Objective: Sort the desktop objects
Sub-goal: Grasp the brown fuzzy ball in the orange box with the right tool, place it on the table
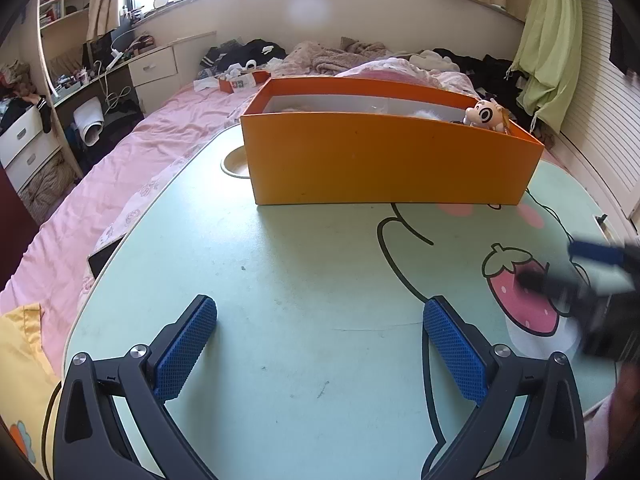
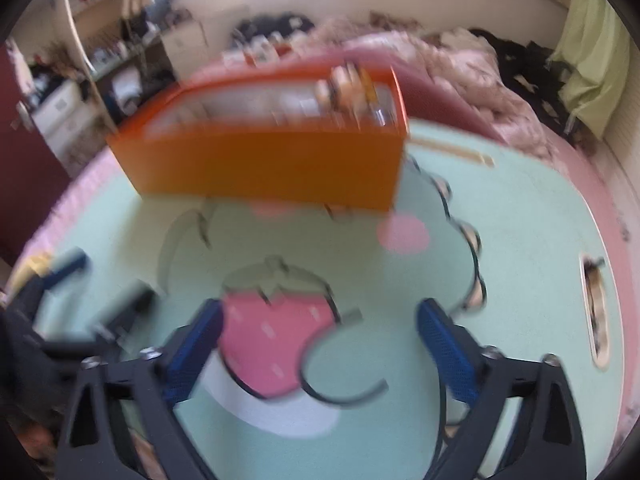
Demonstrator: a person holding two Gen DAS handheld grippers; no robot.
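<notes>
An orange box [image 1: 384, 160] stands at the far side of the mint-green table [image 1: 280, 264]. A small cartoon figure [image 1: 482, 112] and pale items poke out of it. My left gripper [image 1: 320, 310] is open and empty, low over the near table. My right gripper [image 2: 320, 312] is open and empty over the printed strawberry [image 2: 276, 340]; its view is motion-blurred. The box [image 2: 272, 160] shows there with several blurred items at its right end. Each gripper appears blurred at the edge of the other's view: the right one [image 1: 592, 280], the left one [image 2: 68, 280].
The table sits on a bed with pink sheets [image 1: 132, 168] and piled clothes [image 1: 340, 56]. A round cup recess [image 1: 234, 164] is left of the box. A dark flat object [image 1: 102, 258] lies at the table's left edge. A handle slot [image 2: 596, 312] is at the right edge.
</notes>
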